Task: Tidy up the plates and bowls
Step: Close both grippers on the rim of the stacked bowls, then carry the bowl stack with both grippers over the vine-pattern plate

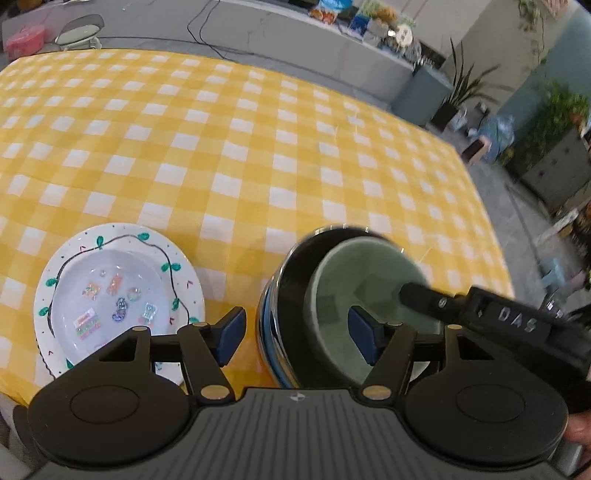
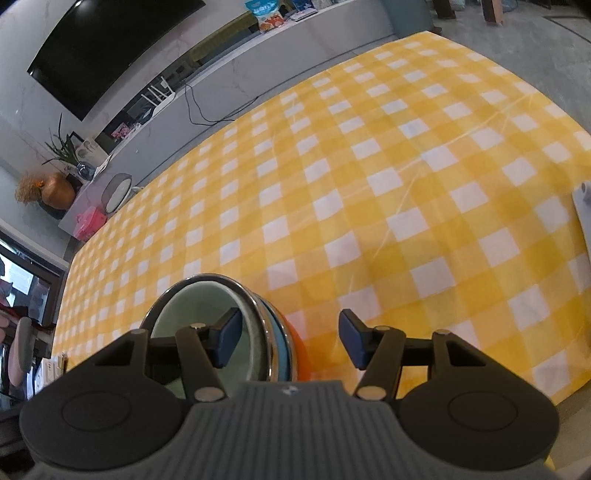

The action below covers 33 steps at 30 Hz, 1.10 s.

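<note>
In the left wrist view a stack of bowls point(image 1: 295, 295) stands at the near right of the table: a pale green bowl point(image 1: 369, 273) nested in a dark bowl with a shiny rim, blue below. Left of it lies a white leaf-patterned plate point(image 1: 184, 280) with a smaller stickered plate point(image 1: 110, 295) on it. My left gripper point(image 1: 297, 339) is open and straddles the stack's left wall, pads clear of it. One finger of my right gripper point(image 1: 417, 297) dips into the green bowl. In the right wrist view my right gripper point(image 2: 288, 341) is open astride the right wall of the stack point(image 2: 273, 332), over an orange bowl point(image 2: 299, 354).
A yellow-and-white checked cloth point(image 1: 258, 147) covers the table. A flat white object point(image 2: 583, 229) lies at the right edge of the right wrist view. Beyond the far table edge stand a chair point(image 1: 79, 33) and a pink box point(image 1: 24, 40). A hand point(image 1: 580, 432) shows at lower right.
</note>
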Motion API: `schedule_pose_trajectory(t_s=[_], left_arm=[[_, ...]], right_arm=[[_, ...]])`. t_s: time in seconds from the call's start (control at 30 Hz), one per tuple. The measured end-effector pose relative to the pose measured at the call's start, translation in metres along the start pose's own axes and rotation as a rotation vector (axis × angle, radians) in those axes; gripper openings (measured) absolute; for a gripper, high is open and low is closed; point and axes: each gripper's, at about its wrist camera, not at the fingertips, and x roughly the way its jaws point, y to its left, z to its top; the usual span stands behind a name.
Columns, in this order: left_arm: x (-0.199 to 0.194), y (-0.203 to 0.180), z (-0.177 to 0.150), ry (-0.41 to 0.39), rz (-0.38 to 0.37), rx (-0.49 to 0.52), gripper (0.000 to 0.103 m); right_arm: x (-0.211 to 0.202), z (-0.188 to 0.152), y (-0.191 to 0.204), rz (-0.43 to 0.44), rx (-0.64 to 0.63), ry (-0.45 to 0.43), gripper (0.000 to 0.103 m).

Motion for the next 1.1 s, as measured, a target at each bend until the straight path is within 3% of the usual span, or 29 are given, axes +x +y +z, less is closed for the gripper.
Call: schedule_pose_trajectory(t_s=[0.1,0.4,0.6,0.73,1.03,1.1], left_arm=[[0.003,-0.004,-0.007,0.019,0.054,0.029,0.069],[-0.004,-0.003,-0.007,0.014,0.087,0.051,0.067],[-0.002,0.012,-0.005,0.031,-0.059,-0.072,0.068],[-0.001,0.024,-0.008,0.000,-0.105,-0.103,0.070],[0.014,0.044,-0.011,0.028,-0.208,-0.237,0.069],[0.016,0.047,-0.011,0.032,-0.216,-0.252,0.065]], right_arm=[[0.001,0.000,0.002,0.011,-0.023,0.000,0.058],[0.004,-0.001,0.004,0.016,-0.049,0.022,0.058],[0.007,-0.001,0.004,0.027,-0.052,0.035,0.058],[0.012,0.000,-0.001,0.042,-0.009,0.070,0.058],[0.030,0.000,-0.018,0.108,0.142,0.183,0.054],[0.030,0.000,-0.019,0.104,0.149,0.181,0.052]])
